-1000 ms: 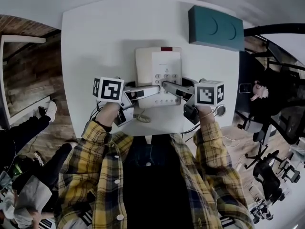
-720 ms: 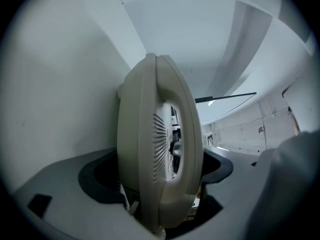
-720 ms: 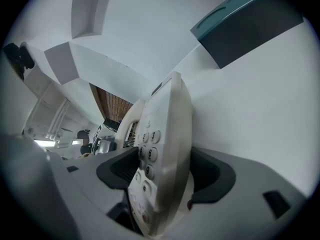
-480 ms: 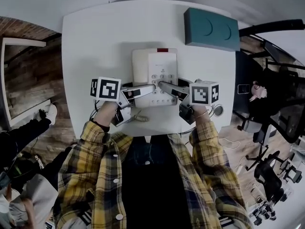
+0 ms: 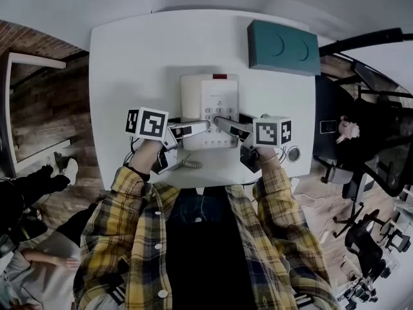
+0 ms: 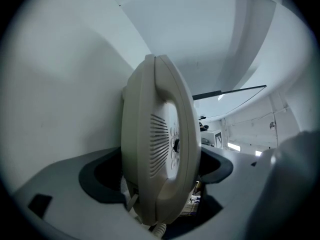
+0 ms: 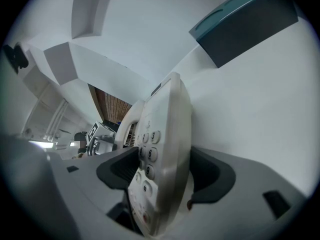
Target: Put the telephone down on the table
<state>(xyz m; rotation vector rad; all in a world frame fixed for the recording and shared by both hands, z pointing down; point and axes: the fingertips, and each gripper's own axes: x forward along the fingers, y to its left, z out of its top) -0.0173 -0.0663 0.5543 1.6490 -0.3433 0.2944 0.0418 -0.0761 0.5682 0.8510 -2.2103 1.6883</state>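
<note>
The telephone [image 5: 210, 95] is over the middle of the white table [image 5: 129, 63], a bit toward the near edge. I can't tell if it sits on the table yet or hangs just above it.

The left gripper [image 5: 201, 126] is closed on the left side of the phone, where the handset lies. The right gripper [image 5: 221, 120] is closed on the right side, by the number buttons. Each claw is only as wide open as the phone is thick.

I think the phone could tip and bang down if one claw lets go first. The handset may slide off its cradle if the phone tilts. The curly cord [image 5: 188, 165] lies by the near edge of the table and might snag on the left gripper. The teal box [image 5: 282, 47] is far off to the right, out of the way.
</note>
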